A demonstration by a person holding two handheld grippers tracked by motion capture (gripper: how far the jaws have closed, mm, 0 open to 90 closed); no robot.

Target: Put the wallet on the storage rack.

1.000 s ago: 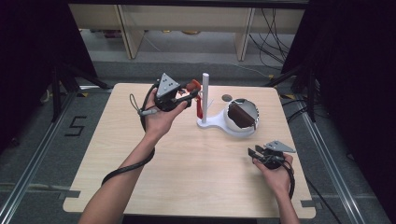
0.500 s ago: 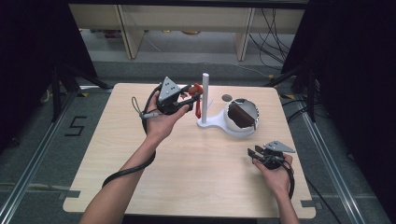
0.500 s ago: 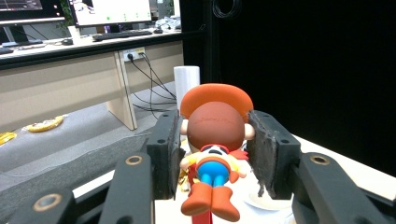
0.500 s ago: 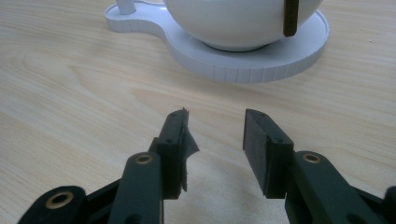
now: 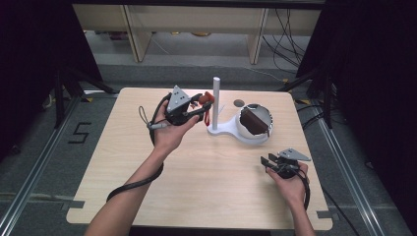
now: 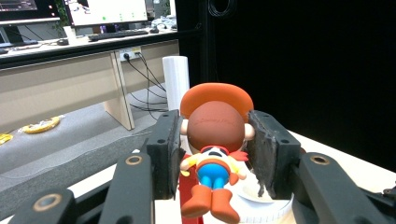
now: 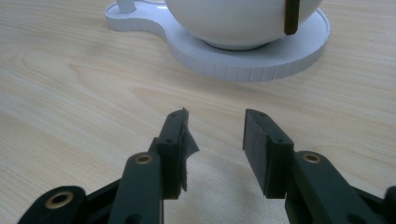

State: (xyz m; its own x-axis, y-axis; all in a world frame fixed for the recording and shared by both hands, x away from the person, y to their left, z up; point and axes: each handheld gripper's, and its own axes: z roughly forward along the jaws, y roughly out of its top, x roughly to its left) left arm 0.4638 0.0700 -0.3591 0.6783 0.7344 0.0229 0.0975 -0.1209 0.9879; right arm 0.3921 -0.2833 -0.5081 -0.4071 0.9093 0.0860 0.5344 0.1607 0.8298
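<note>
A small cowboy figure (image 6: 215, 135) with an orange hat, brown head and blue trousers is pinched at the head by my left gripper (image 6: 214, 140), which is shut on it. In the high view that left gripper (image 5: 202, 105) is held above the table, just left of the white post (image 5: 215, 93), and the figure (image 5: 206, 100) trails a red strap (image 5: 207, 117). The post rises from a white stand (image 5: 220, 130) that carries a white bowl (image 5: 254, 123) with a brown piece (image 5: 251, 119) in it. My right gripper (image 7: 215, 128) rests low over the wood, open, with nothing between its pads.
The light wooden table (image 5: 196, 187) has a small dark round hole (image 5: 239, 103) behind the bowl. The stand's rim (image 7: 243, 60) lies just ahead of the right gripper (image 5: 265, 161). Shelving and cables stand beyond the far edge, with black curtains at both sides.
The left gripper with the figure has drifted slightly lower beside the post. The right hand has not moved.
</note>
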